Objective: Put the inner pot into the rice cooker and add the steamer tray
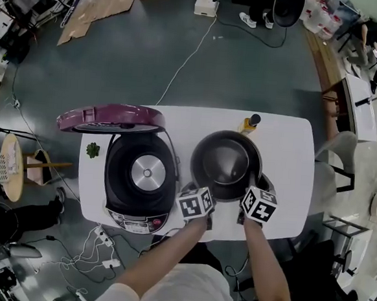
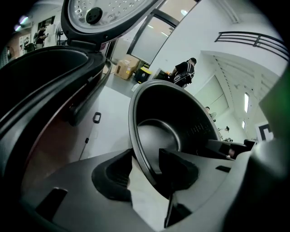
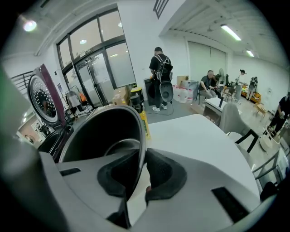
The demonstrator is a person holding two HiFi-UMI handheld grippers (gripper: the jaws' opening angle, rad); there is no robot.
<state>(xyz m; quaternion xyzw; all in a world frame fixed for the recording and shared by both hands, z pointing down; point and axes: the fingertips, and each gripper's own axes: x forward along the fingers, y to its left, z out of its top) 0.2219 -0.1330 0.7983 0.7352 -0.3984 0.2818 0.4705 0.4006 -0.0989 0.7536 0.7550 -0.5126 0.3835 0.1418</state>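
Two bare forearms are seen at the bottom of the head view, each bearing a gripper. The right gripper (image 3: 141, 174) is clamped on the near rim of the dark round metal inner pot (image 1: 227, 159). The left gripper (image 2: 145, 170) is set astride the same rim with its jaws apart, a gap showing at one pad. The pot is found over the white table (image 1: 286, 141), just right of the open black rice cooker (image 1: 118, 149), whose purple lid (image 1: 110, 118) is raised.

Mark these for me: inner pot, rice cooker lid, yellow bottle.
inner pot (image 1: 226, 161): head view, on its inside bottom.
rice cooker lid (image 1: 110, 116): head view, on its purple outer shell.
yellow bottle (image 1: 247, 126): head view, on its yellow body.
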